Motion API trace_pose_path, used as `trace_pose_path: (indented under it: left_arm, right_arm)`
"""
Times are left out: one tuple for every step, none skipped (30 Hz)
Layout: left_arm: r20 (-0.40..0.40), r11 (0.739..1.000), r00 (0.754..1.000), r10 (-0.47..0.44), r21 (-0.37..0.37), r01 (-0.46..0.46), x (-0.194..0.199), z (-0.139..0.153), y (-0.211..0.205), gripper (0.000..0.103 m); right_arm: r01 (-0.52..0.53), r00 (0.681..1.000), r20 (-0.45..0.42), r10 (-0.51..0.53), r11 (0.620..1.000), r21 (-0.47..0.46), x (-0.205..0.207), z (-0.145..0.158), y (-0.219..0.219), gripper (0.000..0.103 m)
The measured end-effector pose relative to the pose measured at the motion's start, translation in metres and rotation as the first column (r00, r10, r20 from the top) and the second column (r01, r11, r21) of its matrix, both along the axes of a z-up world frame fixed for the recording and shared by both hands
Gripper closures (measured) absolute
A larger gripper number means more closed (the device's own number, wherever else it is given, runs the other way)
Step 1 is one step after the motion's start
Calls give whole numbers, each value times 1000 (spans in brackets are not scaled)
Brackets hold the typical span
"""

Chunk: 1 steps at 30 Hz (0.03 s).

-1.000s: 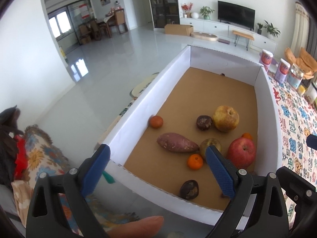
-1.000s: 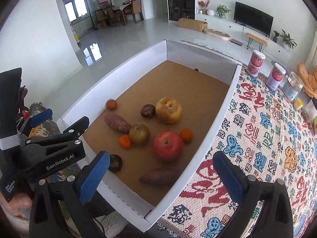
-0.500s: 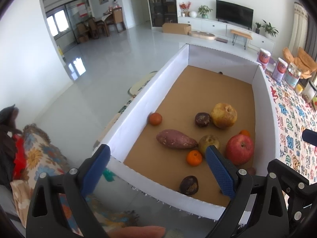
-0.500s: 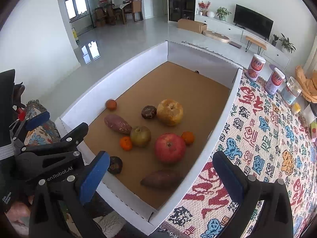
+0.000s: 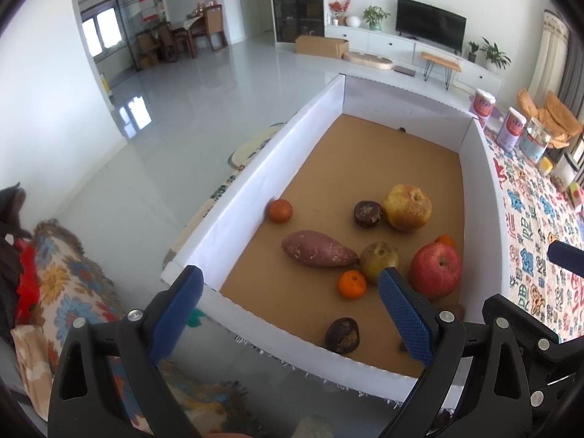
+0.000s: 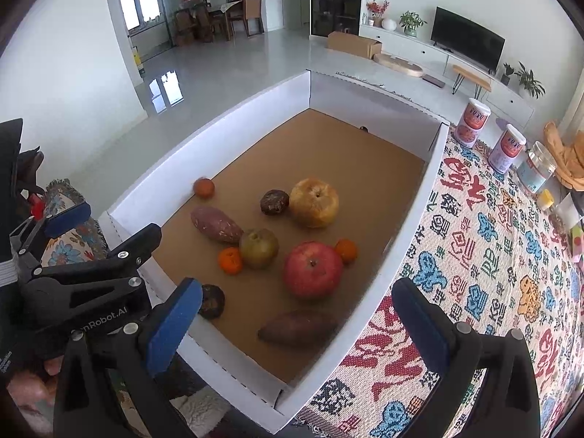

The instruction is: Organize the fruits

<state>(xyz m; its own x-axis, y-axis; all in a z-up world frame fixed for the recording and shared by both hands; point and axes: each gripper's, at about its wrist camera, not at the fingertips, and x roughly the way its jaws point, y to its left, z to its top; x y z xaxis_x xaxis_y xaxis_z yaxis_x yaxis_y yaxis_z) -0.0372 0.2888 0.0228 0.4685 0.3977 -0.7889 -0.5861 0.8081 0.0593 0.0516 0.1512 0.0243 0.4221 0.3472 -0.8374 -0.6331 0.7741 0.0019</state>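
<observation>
A white-walled cardboard box [image 6: 255, 102] holds the fruit. In it lie a red apple [image 6: 313, 269], a yellow apple [image 6: 314, 202], a green pear [image 6: 258, 248], small oranges [image 6: 230, 260], two sweet potatoes [image 6: 216, 225] and dark passion fruits [image 6: 274, 202]. The same fruit shows in the left wrist view, with the red apple [image 5: 435, 271] and a sweet potato [image 5: 318, 254]. My left gripper [image 5: 290, 312] is open and empty above the box's near wall. My right gripper [image 6: 297, 323] is open and empty above the near right corner.
A patterned cloth [image 6: 492, 255] covers the table right of the box. Two cans [image 6: 472, 122] and a jar [image 6: 537, 171] stand at its far end. A floral cushion [image 5: 65, 292] lies to the left. The box's near wall [image 5: 292, 325] is just below the left gripper.
Both grippers have drifted slightly back and up from the box. The fruit has not moved. Both grippers stay open.
</observation>
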Motion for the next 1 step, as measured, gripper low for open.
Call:
trace_pose_path:
  left_arm:
    - [-1,1000,1000,-1,0,1,0,0,0,5]
  right_arm:
    - [0,1000,-1,0,1000,1,0,0,0,0]
